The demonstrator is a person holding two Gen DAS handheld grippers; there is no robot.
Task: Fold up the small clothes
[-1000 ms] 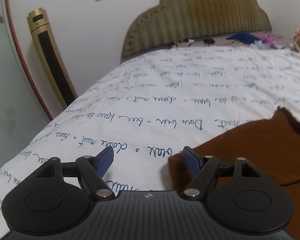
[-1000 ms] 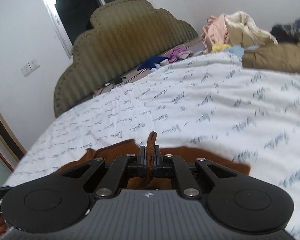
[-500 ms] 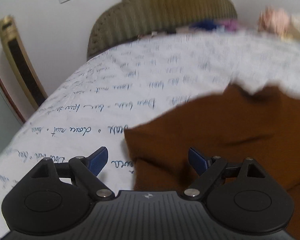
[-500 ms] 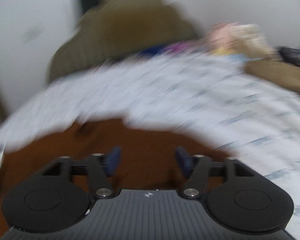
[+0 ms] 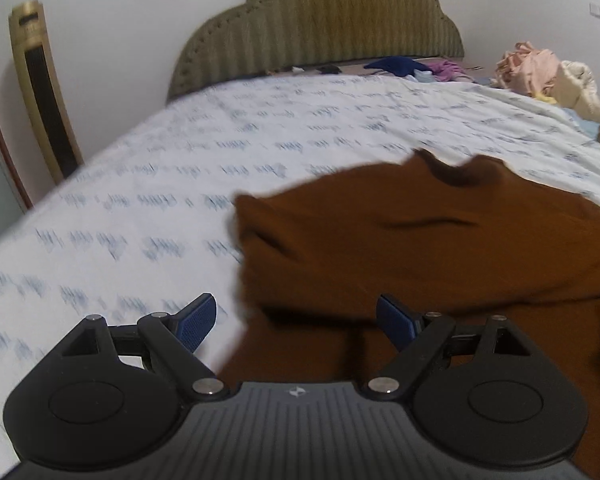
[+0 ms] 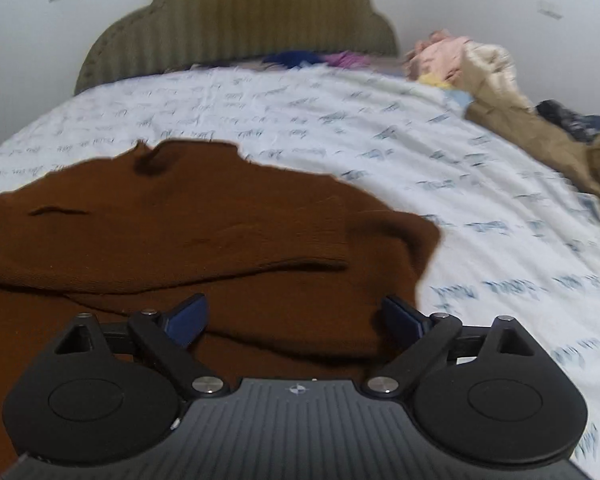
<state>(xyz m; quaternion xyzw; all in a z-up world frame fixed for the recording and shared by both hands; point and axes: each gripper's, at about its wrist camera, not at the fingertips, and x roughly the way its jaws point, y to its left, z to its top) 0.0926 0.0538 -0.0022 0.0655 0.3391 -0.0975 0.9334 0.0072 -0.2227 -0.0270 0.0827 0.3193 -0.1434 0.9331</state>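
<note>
Brown knit garment [image 6: 204, 232] lies centre-left of frame on bed sheet [image 6: 480, 200], one layer doubled over. Left gripper [image 5: 296, 322] and right gripper [image 6: 296, 320]: jaws spread, empty. Judged soft, limp, light; pinch at folded edge

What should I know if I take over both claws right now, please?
Left claw: open, empty, over the left edge of the brown top.
Right claw: open, empty, over the top's right part.
The top lies on the bed sheet, one layer folded across it with the fold edge just ahead of the right claw; neckline toward the headboard.
Done: apparently a first fold.
Left: probably further folds and smoothing. More clothes sit piled at the bed's far right.
</note>
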